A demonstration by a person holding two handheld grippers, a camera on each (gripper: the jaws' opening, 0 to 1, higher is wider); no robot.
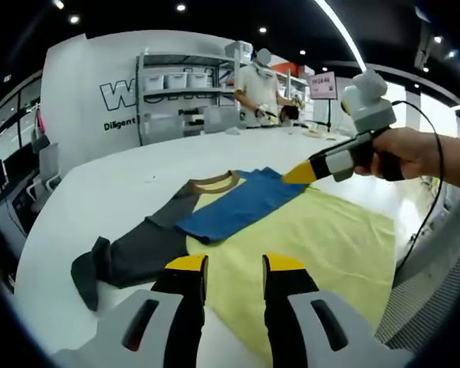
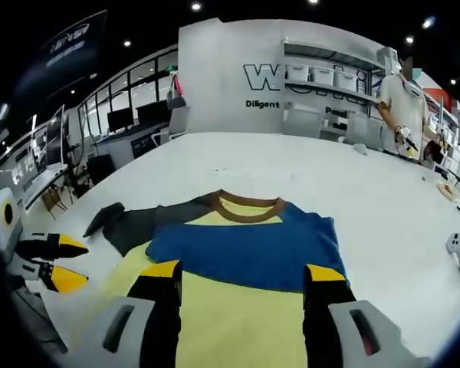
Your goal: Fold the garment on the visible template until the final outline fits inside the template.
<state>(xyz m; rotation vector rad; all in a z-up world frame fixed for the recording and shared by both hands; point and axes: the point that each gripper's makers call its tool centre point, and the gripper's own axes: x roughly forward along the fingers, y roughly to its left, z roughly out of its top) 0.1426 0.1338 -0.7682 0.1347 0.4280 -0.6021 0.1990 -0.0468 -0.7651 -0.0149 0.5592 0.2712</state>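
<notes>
Yellow-tipped fingers (image 1: 234,267) of the left gripper are seen nearest in the left gripper view, standing apart with nothing between them, over the near edge of the yellow template (image 1: 322,245). On this template, which is spread on the white table (image 1: 115,192), the garment (image 1: 215,207) is laid: its blue part is folded over the middle, a brown collar (image 1: 215,182) is turned toward the far side, and one dark grey sleeve (image 1: 123,257) is stretched off the template onto the bare table. The right gripper (image 1: 300,174) is held by a hand (image 1: 414,153) just above the far blue edge; whether its fingers touch the cloth cannot be told.

In the right gripper view the right gripper's own fingers (image 2: 241,276) are also apart and empty, above the blue fold (image 2: 245,249). The left gripper (image 2: 57,262) is seen at the left, open.

On the back wall (image 2: 230,54) large letters beginning with "W" and a smaller word "Diligent" are read; the rest is hidden by shelves (image 2: 330,80). A person (image 2: 402,107) is standing beside them.
</notes>
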